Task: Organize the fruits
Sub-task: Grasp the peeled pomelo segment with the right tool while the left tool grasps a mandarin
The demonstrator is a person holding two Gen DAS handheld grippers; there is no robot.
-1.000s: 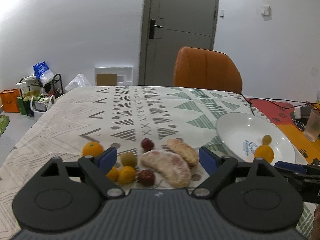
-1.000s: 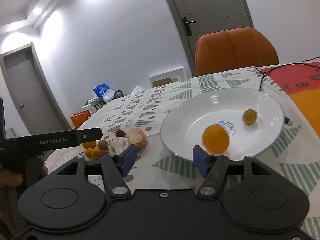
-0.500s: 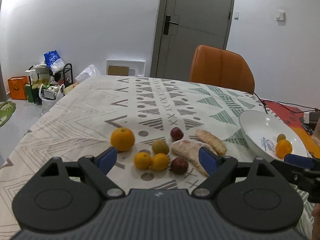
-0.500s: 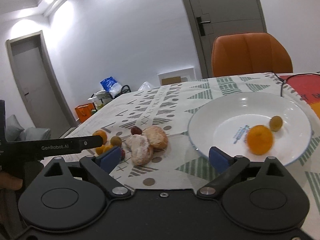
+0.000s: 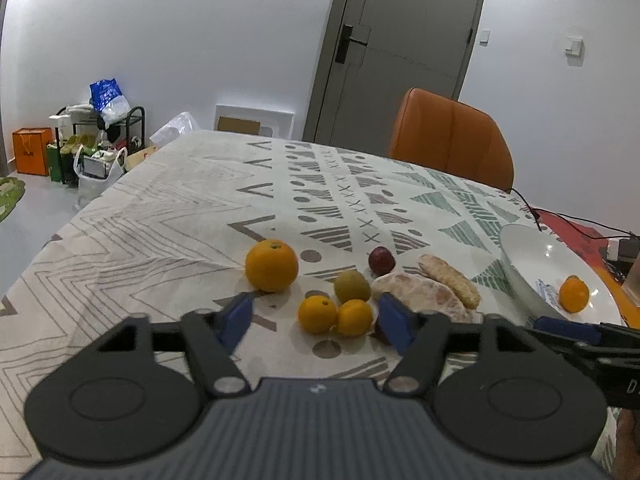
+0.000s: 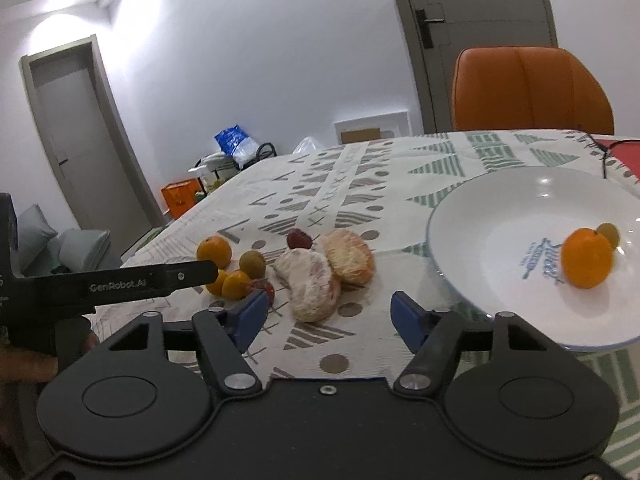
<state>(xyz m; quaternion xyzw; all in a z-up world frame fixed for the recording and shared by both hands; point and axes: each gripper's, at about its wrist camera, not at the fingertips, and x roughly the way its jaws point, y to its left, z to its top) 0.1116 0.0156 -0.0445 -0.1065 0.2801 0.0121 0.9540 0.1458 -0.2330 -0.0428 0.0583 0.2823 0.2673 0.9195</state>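
A cluster of fruit lies on the patterned tablecloth: a big orange [image 5: 272, 265], two small oranges [image 5: 317, 314], a green fruit [image 5: 352, 286], a red fruit [image 5: 381, 260] and two peeled pomelo segments [image 5: 420, 292]. A white plate [image 6: 500, 216] at the right holds an orange [image 6: 586, 258] and a small green fruit [image 6: 609, 233]. My left gripper [image 5: 316, 322] is open and empty, just in front of the small oranges. My right gripper [image 6: 328, 314] is open and empty, in front of the pomelo segments [image 6: 316, 280], left of the plate.
An orange chair [image 5: 452, 144] stands behind the table's far edge. A black cable [image 5: 560, 220] and a red mat lie at the far right beside the plate [image 5: 532, 264]. A glass [image 5: 634, 276] stands at the right edge.
Both grippers have swung left, away from the plate and toward the fruit cluster. The left gripper now faces the small oranges. The orange in the plate has settled beside the green fruit.
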